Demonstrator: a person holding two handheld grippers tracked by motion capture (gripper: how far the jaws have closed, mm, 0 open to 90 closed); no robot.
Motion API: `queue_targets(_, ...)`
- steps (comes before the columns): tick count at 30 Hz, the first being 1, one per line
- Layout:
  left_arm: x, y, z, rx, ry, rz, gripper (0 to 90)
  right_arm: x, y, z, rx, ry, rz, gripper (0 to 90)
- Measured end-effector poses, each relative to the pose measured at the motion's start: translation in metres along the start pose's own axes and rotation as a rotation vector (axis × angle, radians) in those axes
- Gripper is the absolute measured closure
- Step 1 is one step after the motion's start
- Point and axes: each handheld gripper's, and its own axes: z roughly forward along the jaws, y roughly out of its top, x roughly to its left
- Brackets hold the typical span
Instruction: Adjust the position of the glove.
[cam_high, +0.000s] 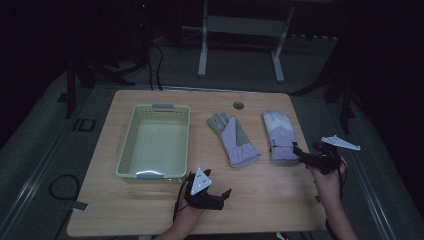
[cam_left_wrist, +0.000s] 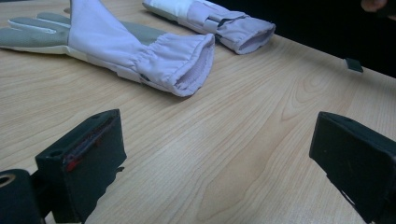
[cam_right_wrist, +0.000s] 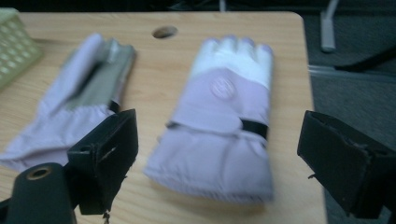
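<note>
At the near edge of the light wooden table, the left gripper sits low in the person's hand, its black jaws spread wide apart over bare wood and holding nothing. In the left gripper view the open cuff of the lilac padded glove lying palm up with a grey palm is a little way ahead of those jaws, apart from them. Further right and slightly farther off, the right gripper is held near the table's right edge, its jaws also wide apart and empty, the tips just beside the cuff of the second lilac glove, lying back up with a white finger section and a black wrist strap; whether a tip touches the cuff cannot be told. In the right gripper view this glove lies between and beyond the two jaws. The two gloves lie side by side in the middle of the table, fingers pointing away from the person, near each other but not touching. Left of them stands a pale yellow-green perforated plastic basket, well apart from both grippers. Beyond the gloves, a round cable hole sits near the table's far edge.
</note>
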Motion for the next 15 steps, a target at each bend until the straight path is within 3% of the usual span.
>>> queue_targets(9,0.000,0.000,0.000,0.000,-0.007,-0.003,3.7,0.021,0.026,0.011,-0.004,0.063,-0.082,11.7)
queue_targets(15,0.000,0.000,0.001,0.000,-0.007,0.000,3.7,0.032,0.038,0.021,-0.017,0.097,-0.104,13.6)
